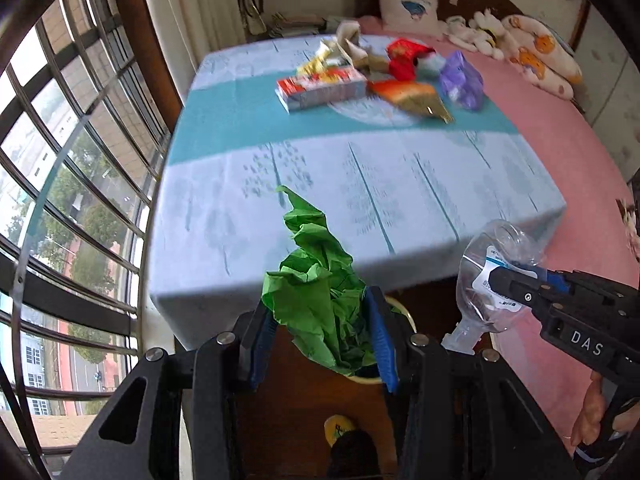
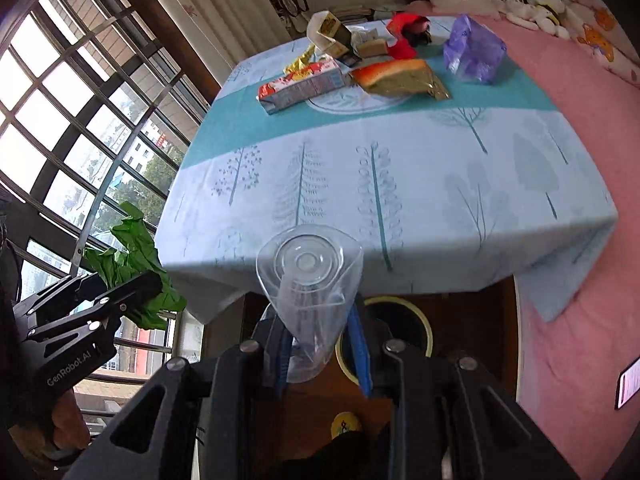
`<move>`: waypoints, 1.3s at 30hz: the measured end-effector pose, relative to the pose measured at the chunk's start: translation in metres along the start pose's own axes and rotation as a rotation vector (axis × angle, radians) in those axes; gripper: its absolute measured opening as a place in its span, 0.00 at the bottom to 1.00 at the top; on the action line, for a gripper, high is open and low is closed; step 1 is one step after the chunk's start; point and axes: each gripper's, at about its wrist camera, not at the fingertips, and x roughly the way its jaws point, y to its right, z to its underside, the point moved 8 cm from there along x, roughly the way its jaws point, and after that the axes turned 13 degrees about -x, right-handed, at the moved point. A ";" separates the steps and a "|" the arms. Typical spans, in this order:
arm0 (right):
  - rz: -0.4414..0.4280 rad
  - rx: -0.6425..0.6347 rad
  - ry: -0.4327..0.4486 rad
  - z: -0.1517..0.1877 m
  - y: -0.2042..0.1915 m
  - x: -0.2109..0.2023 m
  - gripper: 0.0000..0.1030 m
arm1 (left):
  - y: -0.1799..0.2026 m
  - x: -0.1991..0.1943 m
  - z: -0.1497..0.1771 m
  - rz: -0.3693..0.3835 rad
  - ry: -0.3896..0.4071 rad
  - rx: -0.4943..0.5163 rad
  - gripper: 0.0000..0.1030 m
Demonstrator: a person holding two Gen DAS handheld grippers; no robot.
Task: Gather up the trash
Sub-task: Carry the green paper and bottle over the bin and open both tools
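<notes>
Step in hand, by the look of it: carrying two pieces of trash off the surface to the bin on the floor and dropping them in. Nearest, left gripper (image 1: 324, 332), jaws narrowed onto crumpled green paper (image 1: 316, 280), blue pads pressing both sides, paper sticking up toward 12 o'clock. Right gripper (image 2: 320, 344), jaws drawn closer still and clamped on a crushed clear plastic bottle (image 2: 310, 280), base pointing away from the camera, neck end down between the fingers; in the left wrist view the same bottle at 4 o'clock, pinched around its label. Just below and beyond the fingertips, yellow-rimmed bin (image 2: 424, 320) on the dark wooden floor, mouth at 5 o'clock of the bottle in the right wrist view and partly hidden behind the green paper in the left. To do well: centre each load over the dark mouth before letting go, not over the rim; lower a little so the light paper cannot drift; release one side at a time, since both loads crowd the same opening; open wide enough for the springy bottle to fall free. Likely risk: bottle bouncing off the rim. Farther off, surface (image 2: 400, 168) under a tree-print cloth, at 12 o'clock carrying the remaining trash: red-and-white carton (image 2: 300, 84), orange-and-gold wrapper (image 2: 400, 78), purple bag (image 2: 474, 50), red wrapper (image 2: 404, 26), torn paper box (image 2: 328, 32). Beyond, at 2 o'clock, pink bed (image 1: 580, 184).
</notes>
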 end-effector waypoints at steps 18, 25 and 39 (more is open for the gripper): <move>0.039 0.108 -0.212 0.154 0.061 0.140 0.26 | 0.046 0.159 0.142 0.019 -0.224 0.066 0.41; 0.056 0.106 -0.244 0.178 0.096 0.210 0.26 | 0.054 0.240 0.165 -0.004 -0.246 0.082 0.41; -0.013 0.125 -0.274 0.173 0.127 0.297 0.45 | 0.061 0.331 0.170 -0.054 -0.197 0.130 0.68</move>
